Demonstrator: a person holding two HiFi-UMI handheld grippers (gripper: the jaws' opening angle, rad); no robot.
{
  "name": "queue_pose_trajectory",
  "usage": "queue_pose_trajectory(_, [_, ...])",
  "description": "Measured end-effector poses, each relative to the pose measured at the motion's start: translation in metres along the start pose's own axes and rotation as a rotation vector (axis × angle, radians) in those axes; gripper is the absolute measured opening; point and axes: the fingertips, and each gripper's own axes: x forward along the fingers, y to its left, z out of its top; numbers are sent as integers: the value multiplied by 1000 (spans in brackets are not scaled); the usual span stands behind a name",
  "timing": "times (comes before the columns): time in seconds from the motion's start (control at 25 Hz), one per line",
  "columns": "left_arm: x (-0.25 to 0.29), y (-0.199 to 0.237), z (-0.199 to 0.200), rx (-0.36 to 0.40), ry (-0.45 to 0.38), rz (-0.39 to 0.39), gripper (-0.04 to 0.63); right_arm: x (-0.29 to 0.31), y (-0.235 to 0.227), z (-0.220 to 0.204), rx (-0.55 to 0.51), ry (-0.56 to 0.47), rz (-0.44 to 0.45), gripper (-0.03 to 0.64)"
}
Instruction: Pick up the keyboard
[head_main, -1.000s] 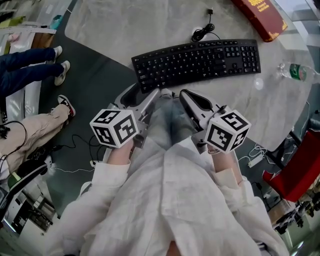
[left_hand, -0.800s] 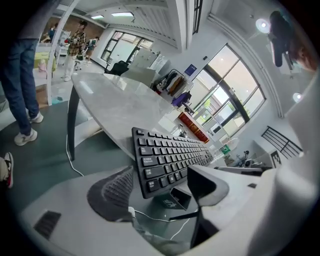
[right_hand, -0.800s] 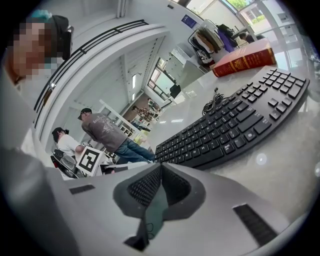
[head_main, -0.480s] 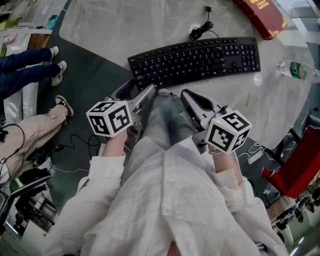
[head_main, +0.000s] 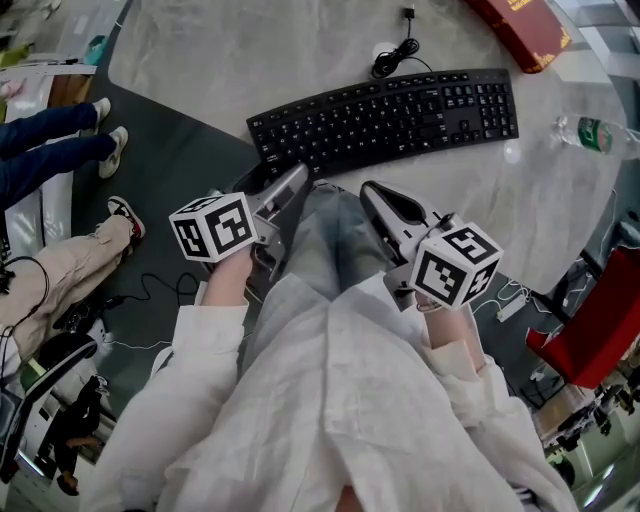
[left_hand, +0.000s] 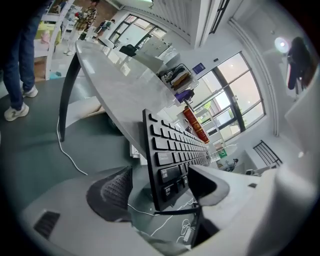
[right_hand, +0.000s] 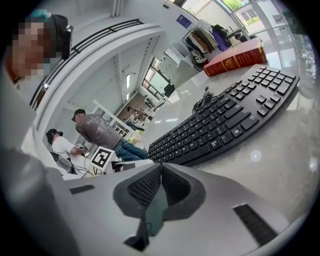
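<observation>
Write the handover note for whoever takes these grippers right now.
Left gripper: open. Its jaws have just been opening. The left end of the keyboard lines up between them, and the pads are not on it.
Right gripper: shut and empty, just short of the keyboard's near edge.
Keyboard: flat on the table, with its left end at the table's edge.
Done: the approach only; nothing is gripped.
Left: probably ease the left jaws over the keyboard's end, close them and lift. The right gripper may need to open to support the other side.
</observation>
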Motion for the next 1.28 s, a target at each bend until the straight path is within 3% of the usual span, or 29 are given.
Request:
queue_pose_trajectory(0.16, [6, -3, 4, 5, 4, -15, 337, -1, -2, 0, -4, -3, -10, 32])
queue_pose_trajectory(0.44, [10, -4, -9, -108, 17, -82, 337, -2, -5, 1, 2, -6, -24, 32])
queue_pose_trajectory(0.76, [10, -11, 1, -63, -17, -91, 337, -4, -6, 2, 5, -9, -28, 32])
queue_pose_trajectory(1.0, [18, -13, -12, -146, 36, -116, 336, -4, -8, 3, 16, -5, -27, 32])
queue_pose_trajectory(1.28, [21, -15, -12, -174, 47, -150, 336, -4, -10, 6, 24, -13, -18, 32])
